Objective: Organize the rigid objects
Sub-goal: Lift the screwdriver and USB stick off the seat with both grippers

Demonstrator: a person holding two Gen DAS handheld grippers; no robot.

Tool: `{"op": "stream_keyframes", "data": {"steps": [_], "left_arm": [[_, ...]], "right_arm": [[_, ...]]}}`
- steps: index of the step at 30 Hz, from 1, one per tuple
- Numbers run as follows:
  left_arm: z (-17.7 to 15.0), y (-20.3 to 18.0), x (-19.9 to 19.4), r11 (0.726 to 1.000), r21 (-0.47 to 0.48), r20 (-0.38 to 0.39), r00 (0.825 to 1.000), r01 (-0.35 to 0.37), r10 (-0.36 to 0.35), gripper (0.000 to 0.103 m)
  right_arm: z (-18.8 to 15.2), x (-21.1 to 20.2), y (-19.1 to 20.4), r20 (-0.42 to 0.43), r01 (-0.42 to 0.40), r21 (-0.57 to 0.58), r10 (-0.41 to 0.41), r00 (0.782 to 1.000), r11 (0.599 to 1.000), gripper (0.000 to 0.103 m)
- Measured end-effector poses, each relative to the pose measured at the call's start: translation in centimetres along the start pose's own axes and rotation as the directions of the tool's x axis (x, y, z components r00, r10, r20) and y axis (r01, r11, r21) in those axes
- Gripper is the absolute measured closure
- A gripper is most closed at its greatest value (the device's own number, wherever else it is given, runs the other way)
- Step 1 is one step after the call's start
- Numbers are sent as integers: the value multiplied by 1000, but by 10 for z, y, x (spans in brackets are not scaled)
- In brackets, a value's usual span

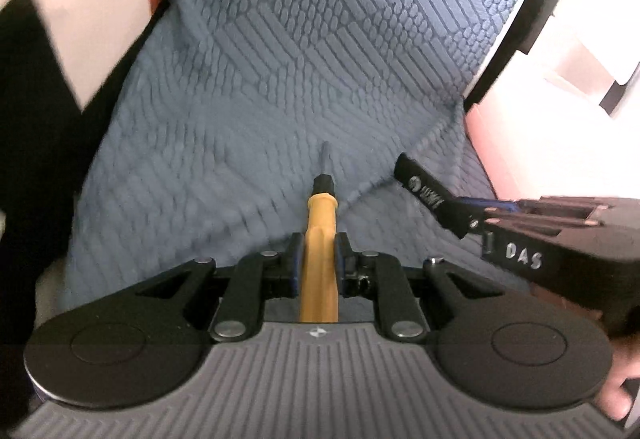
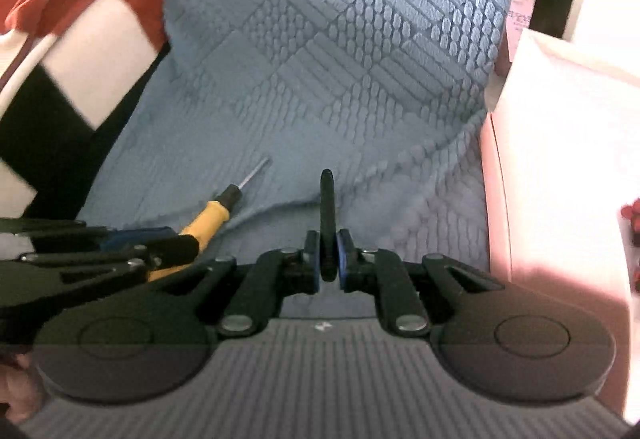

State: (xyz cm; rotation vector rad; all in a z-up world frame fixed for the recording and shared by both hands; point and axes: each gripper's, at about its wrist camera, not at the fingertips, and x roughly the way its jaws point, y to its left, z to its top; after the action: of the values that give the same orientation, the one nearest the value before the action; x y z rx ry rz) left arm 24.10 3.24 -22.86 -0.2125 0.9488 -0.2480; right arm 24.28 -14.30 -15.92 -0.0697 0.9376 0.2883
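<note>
Two grippers, two tools, one each. Left gripper (image 1: 318,259) pinches a single screwdriver (image 1: 320,239) by its yellow handle, black collar and thin metal shaft poking forward past the fingertips, over the blue textured cloth (image 1: 280,59). Right gripper (image 2: 329,259) clamps one flat black tool (image 2: 327,207) edge-on between its blue pads; from the left wrist view that same piece shows as a black bar with white lettering, too blurred to read. Both tools sit side by side, near each other but apart, held above the cloth.

Room to move: the cloth runs wide and bare ahead. One red, white and black checked fabric (image 2: 80,39) crowds the left edge. One pale pink box (image 2: 560,159) walls off the right, and a dark curved rim (image 1: 520,19) borders the cloth far right.
</note>
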Motion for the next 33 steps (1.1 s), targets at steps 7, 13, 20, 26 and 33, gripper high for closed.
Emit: {"op": "stream_keyframes", "data": {"steps": [7,13,20,26,33], "left_arm": [[-31,-21,-23,999,-35,-24,1000,17,-18,84],[-54,-30,-39,997,-56,-52,998,44,-47,84],[-69,-30,-37,989,-118,-94,990,93,-104,83],[-63,-28,-34,987,-122,-78,990,105,-115,77],[-56,-28,-29,988,-122,-71,993,90,-99,51]], "right_arm": [[-39,-29,4,-13,-28,29,29,1000,999,91],[-72,-57,12,-26,11,26,-10,1000,1000,91],[-111,-66,13,-74,37,117,-29,997,992,91],[-109,-62,15,-65,30,104,-23,998,994,89],[-99,-51,4,-40,-28,172,35,999,985,88]]}}
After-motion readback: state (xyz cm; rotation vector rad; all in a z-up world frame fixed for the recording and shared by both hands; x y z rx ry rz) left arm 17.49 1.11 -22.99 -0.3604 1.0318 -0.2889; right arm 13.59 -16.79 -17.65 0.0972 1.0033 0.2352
